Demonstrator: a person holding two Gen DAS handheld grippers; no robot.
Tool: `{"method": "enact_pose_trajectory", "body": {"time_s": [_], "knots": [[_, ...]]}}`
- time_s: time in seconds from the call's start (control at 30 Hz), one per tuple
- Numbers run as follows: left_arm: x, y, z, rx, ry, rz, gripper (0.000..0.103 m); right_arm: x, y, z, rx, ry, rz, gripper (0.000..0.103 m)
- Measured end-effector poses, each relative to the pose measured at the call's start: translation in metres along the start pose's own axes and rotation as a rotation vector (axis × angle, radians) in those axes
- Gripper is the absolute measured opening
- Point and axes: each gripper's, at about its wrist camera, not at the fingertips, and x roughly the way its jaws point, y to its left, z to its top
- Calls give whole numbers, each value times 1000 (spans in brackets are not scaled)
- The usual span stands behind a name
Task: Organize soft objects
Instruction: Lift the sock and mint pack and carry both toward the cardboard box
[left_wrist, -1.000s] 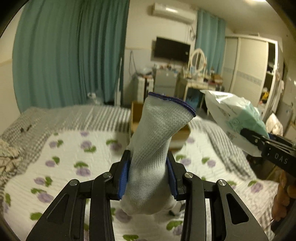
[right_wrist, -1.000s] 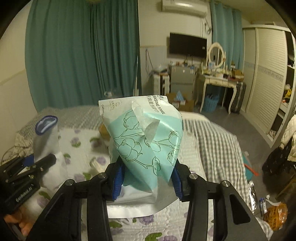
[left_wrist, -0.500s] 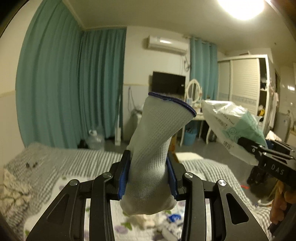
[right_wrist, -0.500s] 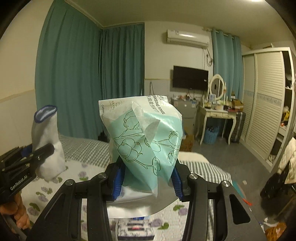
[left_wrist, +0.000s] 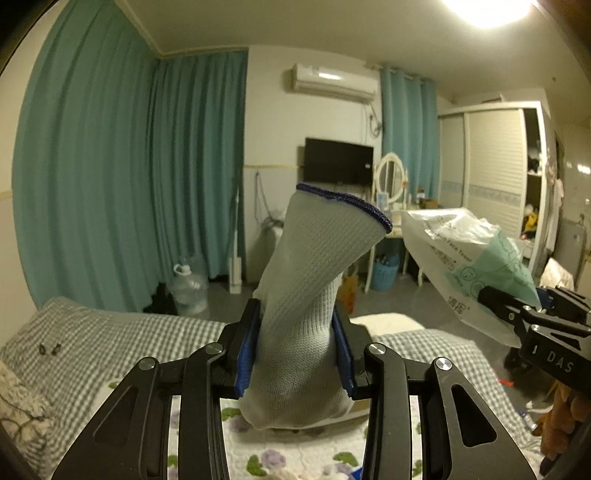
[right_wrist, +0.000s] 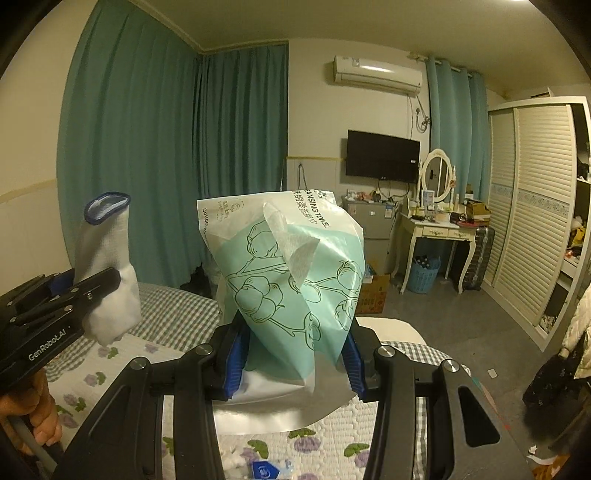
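Note:
My left gripper (left_wrist: 295, 354) is shut on a white knit glove (left_wrist: 314, 295) with a dark blue cuff, held upright high above the bed. The glove also shows in the right wrist view (right_wrist: 107, 269), with the left gripper (right_wrist: 103, 284) at the far left. My right gripper (right_wrist: 293, 354) is shut on a mint-green and white pack of cotton face towels (right_wrist: 288, 280), also raised above the bed. The pack (left_wrist: 469, 258) and the right gripper (left_wrist: 517, 314) show at the right of the left wrist view.
A bed with a floral quilt (right_wrist: 332, 446) and grey checked cover (left_wrist: 110, 343) lies below. Small items (right_wrist: 262, 469) lie on the quilt at the bottom edge. Teal curtains (left_wrist: 110, 184), a dressing table (right_wrist: 439, 229), a TV and a wardrobe (right_wrist: 535, 206) stand beyond.
Both grippers have tilted upward and risen with their loads; the bed has dropped low in view and the far wall and ceiling now fill the frames.

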Motion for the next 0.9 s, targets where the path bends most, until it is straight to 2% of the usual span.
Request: {"method": "enact_pose_trajectory", "body": {"time_s": [0.23, 0.53, 0.9], "knots": [[78, -3, -16, 0, 112, -7, 36, 83, -7, -15, -15, 93, 7, 45], [183, -6, -57, -27, 311, 9, 36, 211, -8, -59, -24, 307, 20, 45], [248, -17, -99, 8, 481, -7, 36, 313, -10, -124, -36, 518, 60, 46]]}}
